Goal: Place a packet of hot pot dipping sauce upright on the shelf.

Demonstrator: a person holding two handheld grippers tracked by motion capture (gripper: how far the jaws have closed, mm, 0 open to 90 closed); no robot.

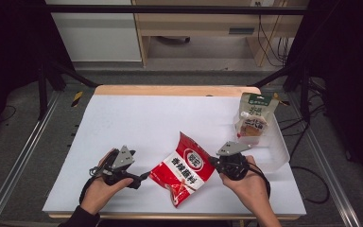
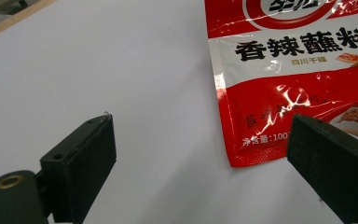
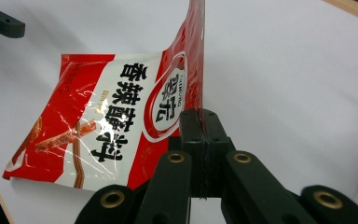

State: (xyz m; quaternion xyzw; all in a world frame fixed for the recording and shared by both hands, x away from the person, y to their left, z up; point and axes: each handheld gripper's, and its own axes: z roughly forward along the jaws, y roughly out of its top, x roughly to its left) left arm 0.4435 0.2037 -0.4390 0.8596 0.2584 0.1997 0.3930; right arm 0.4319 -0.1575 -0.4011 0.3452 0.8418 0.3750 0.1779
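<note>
A red and white seasoning packet [image 1: 183,169] lies on the white table [image 1: 137,123] near its front edge, its right side lifted. My right gripper [image 1: 212,161] is shut on that raised right edge; in the right gripper view the jaws [image 3: 204,126] meet around the thin foil of the packet [image 3: 107,116]. My left gripper [image 1: 142,177] is at the packet's left side, open. In the left gripper view its jaws [image 2: 200,140] stand wide apart, with a corner of the packet [image 2: 298,70] just ahead of the right jaw and bare table between them.
A clear plastic bin [image 1: 279,151] stands at the right edge of the table with a green-topped pouch [image 1: 253,120] upright in it. The table's wooden far edge [image 1: 175,90] runs along the back. Metal frame rails flank both sides.
</note>
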